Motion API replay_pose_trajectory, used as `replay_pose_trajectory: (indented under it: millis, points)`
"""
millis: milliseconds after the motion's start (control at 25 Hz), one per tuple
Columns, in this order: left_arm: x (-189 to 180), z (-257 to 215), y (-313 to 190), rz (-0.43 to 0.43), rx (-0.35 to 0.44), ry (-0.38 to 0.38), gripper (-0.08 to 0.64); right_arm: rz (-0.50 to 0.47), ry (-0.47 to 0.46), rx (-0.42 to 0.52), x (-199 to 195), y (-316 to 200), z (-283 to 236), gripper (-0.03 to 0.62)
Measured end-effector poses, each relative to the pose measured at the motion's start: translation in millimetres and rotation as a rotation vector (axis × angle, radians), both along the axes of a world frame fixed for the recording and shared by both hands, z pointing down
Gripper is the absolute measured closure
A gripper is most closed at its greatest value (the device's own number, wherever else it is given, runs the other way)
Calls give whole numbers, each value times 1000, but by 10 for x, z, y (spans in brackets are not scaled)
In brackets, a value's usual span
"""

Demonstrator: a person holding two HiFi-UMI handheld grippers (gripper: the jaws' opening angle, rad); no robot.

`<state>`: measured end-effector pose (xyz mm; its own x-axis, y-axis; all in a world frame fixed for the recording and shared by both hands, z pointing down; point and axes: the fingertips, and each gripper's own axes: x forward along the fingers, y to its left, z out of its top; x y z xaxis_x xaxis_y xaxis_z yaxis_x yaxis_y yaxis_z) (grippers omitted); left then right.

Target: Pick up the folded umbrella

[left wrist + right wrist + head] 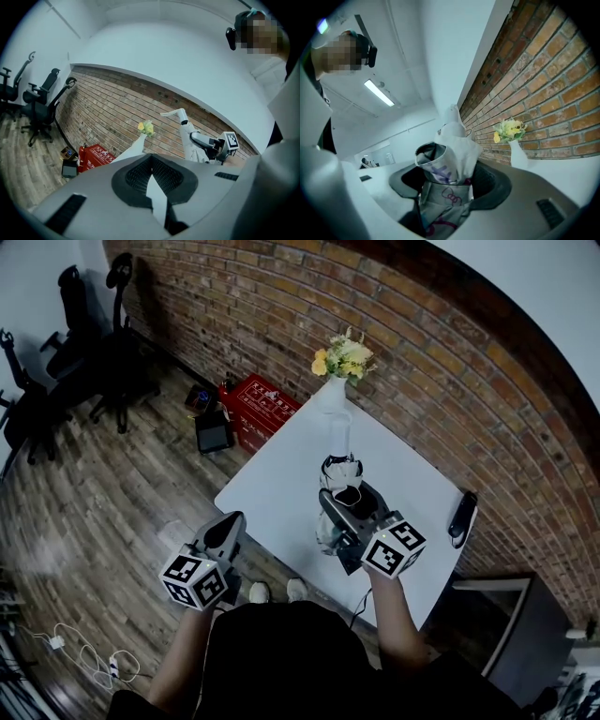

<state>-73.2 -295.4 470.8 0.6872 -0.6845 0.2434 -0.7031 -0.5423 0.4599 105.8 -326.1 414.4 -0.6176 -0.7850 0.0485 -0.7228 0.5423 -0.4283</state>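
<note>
Right gripper (pixel 450 177) is clamped on the folded umbrella (pixel 451 149): in its own view I see both dark pads pressing the bundled white fabric, with purple and red print, from either side. From the head view the same right gripper (pixel 334 502) holds the umbrella (pixel 341 472) over the white table (pixel 281 474), on the half nearer me. The left gripper view shows the umbrella (pixel 188 137) standing roughly upright in that grip, its white hooked handle at the top. I cannot tell whether its lower end is off the tabletop.

Left gripper (pixel 151 161) has its jaws drawn together at the tips, with only a thin wedge of table showing behind them and nothing caught between. In the head view the left gripper (pixel 228 524) hangs beyond the table's near-left edge, above the wood floor (pixel 103 484), well apart from the umbrella.

At the table's far corner a white vase (pixel 333 395) of yellow flowers (pixel 343 357) stands by the brick wall (pixel 441 371). A slim black object (pixel 462 516) lies at the table's right edge. A red box (pixel 260 409) sits on the floor by the wall.
</note>
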Motion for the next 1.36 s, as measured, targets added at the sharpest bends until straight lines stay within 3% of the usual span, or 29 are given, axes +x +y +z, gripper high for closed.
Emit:
replay_pose_trajectory:
  millis: [200,640,1360]
  points:
    - [59,-97,-32,18,27,3,548,41,-18,48,125,69,-189,316]
    - [118,-443,-78,24,109,20,548,63,34,85,170,186,-274,316]
    - [136,-479,-113,10,122,19,548,69,1,75,235,214,-252,316]
